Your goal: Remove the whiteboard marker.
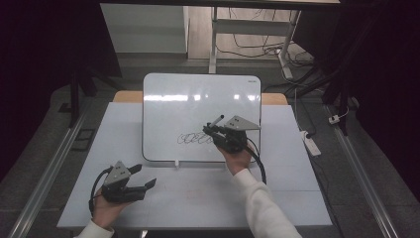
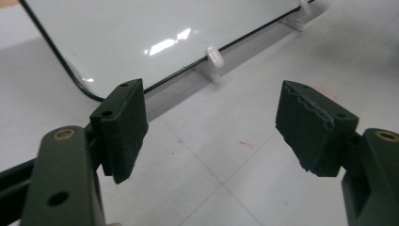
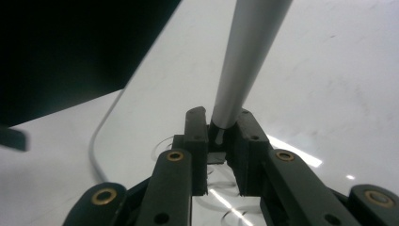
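Nearest, the left gripper (image 1: 141, 179) rests on the table (image 1: 198, 198) with jaws spread and nothing between them — parked, likely. Farther off, the right gripper (image 1: 212, 130) clamps a marker (image 3: 244, 61) between its fingers, tip at the scribble (image 1: 194, 139) on the whiteboard (image 1: 198, 99) — angled for writing.

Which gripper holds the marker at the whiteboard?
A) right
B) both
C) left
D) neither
A: the right gripper is shut on the marker at the whiteboard, while the left gripper hangs open over the table, gripping nothing.
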Motion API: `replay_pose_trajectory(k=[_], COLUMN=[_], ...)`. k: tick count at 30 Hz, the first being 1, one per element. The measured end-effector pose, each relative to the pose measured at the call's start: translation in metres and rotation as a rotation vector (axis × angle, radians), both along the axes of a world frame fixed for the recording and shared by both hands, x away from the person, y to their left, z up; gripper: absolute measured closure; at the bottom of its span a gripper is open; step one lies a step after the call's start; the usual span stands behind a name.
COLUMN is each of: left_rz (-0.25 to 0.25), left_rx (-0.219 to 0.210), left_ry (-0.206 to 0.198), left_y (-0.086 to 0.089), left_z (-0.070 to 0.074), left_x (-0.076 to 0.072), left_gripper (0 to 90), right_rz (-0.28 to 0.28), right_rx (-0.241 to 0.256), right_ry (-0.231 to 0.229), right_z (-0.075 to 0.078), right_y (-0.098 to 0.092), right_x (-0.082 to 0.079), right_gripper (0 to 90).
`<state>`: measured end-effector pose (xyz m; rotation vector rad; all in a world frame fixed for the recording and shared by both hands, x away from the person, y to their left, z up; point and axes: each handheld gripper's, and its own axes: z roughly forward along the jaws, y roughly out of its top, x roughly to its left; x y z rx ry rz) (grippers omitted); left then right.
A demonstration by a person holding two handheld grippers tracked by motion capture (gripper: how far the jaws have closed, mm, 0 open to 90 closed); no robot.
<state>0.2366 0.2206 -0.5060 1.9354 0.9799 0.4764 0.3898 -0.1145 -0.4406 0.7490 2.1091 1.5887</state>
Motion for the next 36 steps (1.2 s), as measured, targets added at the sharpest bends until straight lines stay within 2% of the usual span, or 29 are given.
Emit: replay_pose_trajectory(k=[5, 7, 10, 15, 17, 18, 19, 20, 21, 22, 23, 25, 26, 27, 28, 29, 30, 31, 32, 34, 36], left_rz=[0.0, -0.002, -0.003, -0.002, -0.001, -0.001, 0.0, 0.001, 0.003, 0.005, 0.005, 0.006, 0.008, 0.009, 0.01, 0.011, 0.013, 0.014, 0.015, 0.016, 0.015], left_rx=[0.017, 0.017, 0.007, 0.005, 0.004, 0.004, 0.002, 0.002, 0.001, 0.002, 0.003, 0.005, 0.003, 0.002, 0.002, 0.0, -0.001, -0.001, -0.002, 0.0, -0.001], left_ry=[-0.008, -0.008, -0.007, -0.009, -0.007, -0.007, -0.007, -0.007, -0.009, -0.01, -0.01, -0.009, -0.008, -0.008, -0.009, -0.009, -0.01, -0.011, -0.011, -0.011, -0.014], left_y=[0.0, 0.0, 0.001, 0.003, 0.004, 0.004, 0.004, 0.004, 0.004, 0.004, 0.005, 0.005, 0.005, 0.005, 0.005, 0.005, 0.006, 0.006, 0.006, 0.006, 0.006], left_z=[-0.001, -0.001, -0.001, -0.002, -0.002, -0.002, -0.002, -0.002, -0.002, -0.002, -0.002, -0.002, -0.002, -0.002, -0.002, -0.002, -0.002, -0.002, -0.002, -0.002, -0.002], left_x=[0.0, 0.0, 0.0, 0.001, 0.002, 0.002, 0.001, 0.001, 0.001, 0.001, 0.001, 0.001, 0.001, 0.001, 0.001, 0.001, 0.001, 0.001, 0.001, 0.001, 0.001], left_gripper=[25.5, 25.3, 25.1, 25.2, 25.2, 25.3, 25.3, 25.3, 25.3, 25.4, 25.4, 25.4, 25.4, 25.4, 25.4, 25.4, 25.4, 25.4, 25.4, 25.4, 25.4], right_rz=[-0.043, -0.059, -0.062, -0.03, 0.007, 0.007, 0.066, 0.099, 0.099, 0.114, 0.104, 0.059, 0.059, 0.046, 0.058, 0.125, 0.125, 0.147, 0.144, 0.085, 0.072], right_rx=[-0.023, -0.029, -0.037, -0.078, -0.093, -0.093, -0.105, -0.126, -0.126, -0.163, -0.158, -0.111, -0.111, -0.089, -0.076, -0.109, -0.109, -0.136, -0.129, -0.096, -0.07], right_ry=[-0.006, -0.016, -0.006, 0.002, 0.029, 0.029, 0.043, 0.038, 0.038, 0.005, 0.002, 0.004, 0.004, 0.013, 0.033, 0.05, 0.05, 0.043, 0.045, 0.027, 0.037], right_z=[-0.003, -0.004, -0.007, -0.015, -0.027, -0.027, -0.034, -0.037, -0.037, -0.037, -0.035, -0.03, -0.03, -0.029, -0.031, -0.039, -0.039, -0.041, -0.04, -0.036, -0.035], right_y=[0.012, 0.015, 0.022, 0.037, 0.052, 0.052, 0.064, 0.07, 0.07, 0.075, 0.075, 0.073, 0.073, 0.073, 0.076, 0.084, 0.084, 0.087, 0.085, 0.078, 0.076], right_x=[0.012, 0.014, 0.019, 0.021, 0.02, 0.02, 0.015, 0.013, 0.013, 0.011, 0.014, 0.02, 0.02, 0.021, 0.021, 0.016, 0.016, 0.012, 0.014, 0.017, 0.018], right_gripper=[77.2, 77.2, 77.2, 77.2, 77.2, 77.2, 77.3, 77.3, 77.3, 77.3, 77.4, 77.4, 77.4, 77.4, 77.4, 77.5, 77.5, 77.5, 77.5, 77.6, 77.6])
